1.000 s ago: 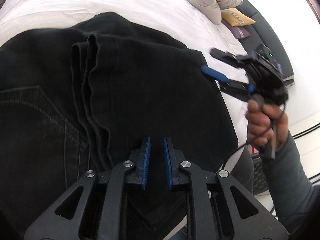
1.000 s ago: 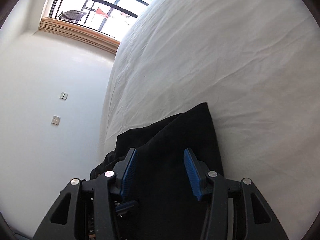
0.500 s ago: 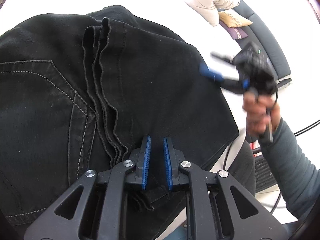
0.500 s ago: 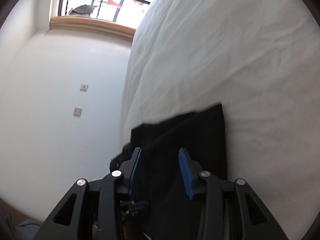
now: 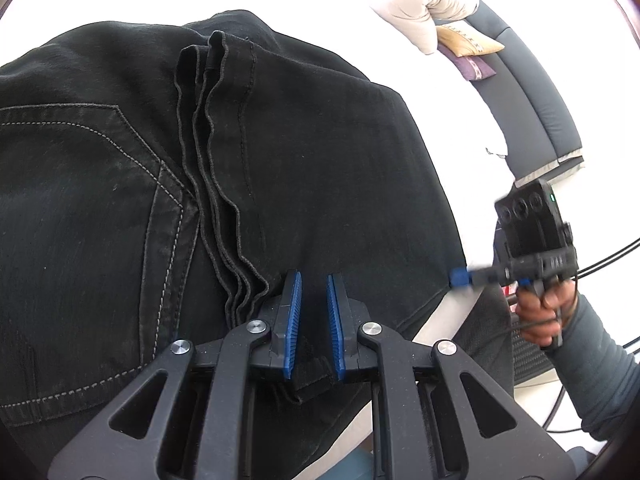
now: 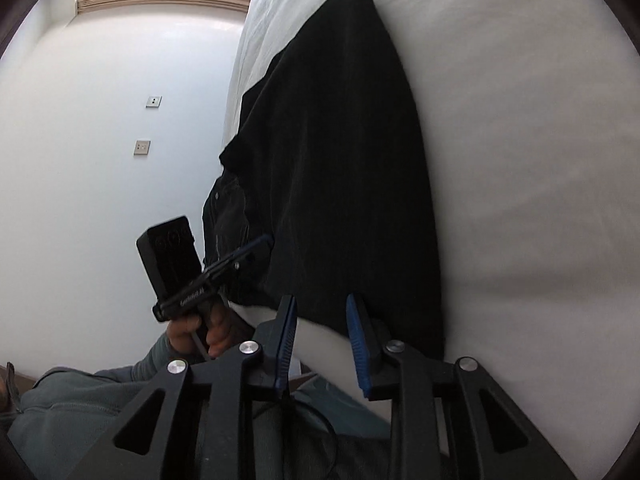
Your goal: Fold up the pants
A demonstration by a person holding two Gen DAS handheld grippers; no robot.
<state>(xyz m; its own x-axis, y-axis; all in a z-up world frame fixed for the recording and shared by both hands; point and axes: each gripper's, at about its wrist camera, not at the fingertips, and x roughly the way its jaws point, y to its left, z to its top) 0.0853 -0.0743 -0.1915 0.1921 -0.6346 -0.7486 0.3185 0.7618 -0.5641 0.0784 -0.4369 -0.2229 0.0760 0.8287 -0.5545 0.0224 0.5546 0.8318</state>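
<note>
The black pants (image 5: 280, 168) lie folded on the white bed (image 6: 520, 120), hems stacked over the back pocket. The left gripper (image 5: 313, 300), fingers narrowly parted, grips a fabric edge. The right gripper (image 6: 320, 320) hangs open at the near edge, holding nothing. Only the right view shows the pants' long axis running away.

white lettering along the left tool (image 6: 224, 270), too small and blurred to read
</note>
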